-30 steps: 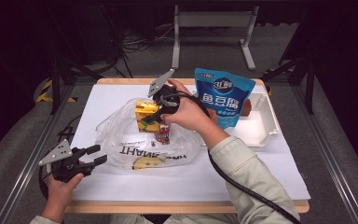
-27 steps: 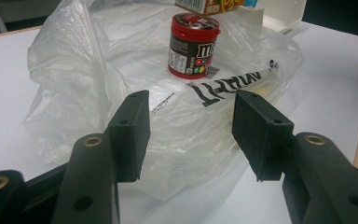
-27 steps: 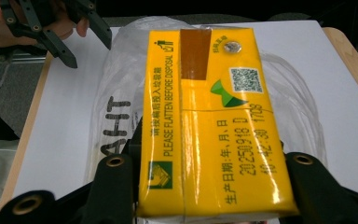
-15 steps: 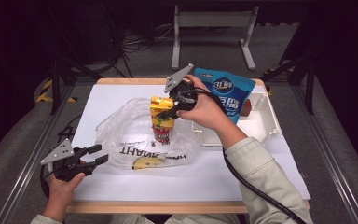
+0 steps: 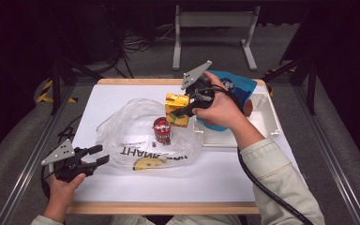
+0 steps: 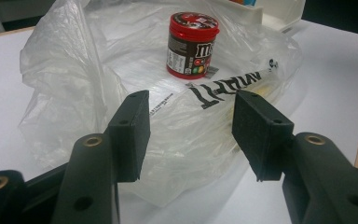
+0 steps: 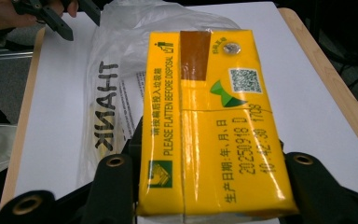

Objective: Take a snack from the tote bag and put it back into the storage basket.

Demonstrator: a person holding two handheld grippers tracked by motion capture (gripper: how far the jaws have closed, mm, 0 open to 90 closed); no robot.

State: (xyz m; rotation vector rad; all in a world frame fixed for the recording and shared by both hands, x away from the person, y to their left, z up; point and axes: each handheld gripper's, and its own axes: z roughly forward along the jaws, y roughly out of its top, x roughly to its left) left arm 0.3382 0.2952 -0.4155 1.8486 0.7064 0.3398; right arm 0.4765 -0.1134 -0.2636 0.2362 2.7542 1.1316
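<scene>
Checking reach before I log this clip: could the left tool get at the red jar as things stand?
Probably not directly. The left tool is open and aimed at the jar, but the jar seems to stand inside the plastic bag, whose film lies between them. The right tool holds the yellow carton off to one side.

A white-topped table with a pale wooden edge sits on grey floor. Beyond the table's far edge stands a grey metal frame, with loose cables on the floor beside it. Past the frame the room is dark
</scene>
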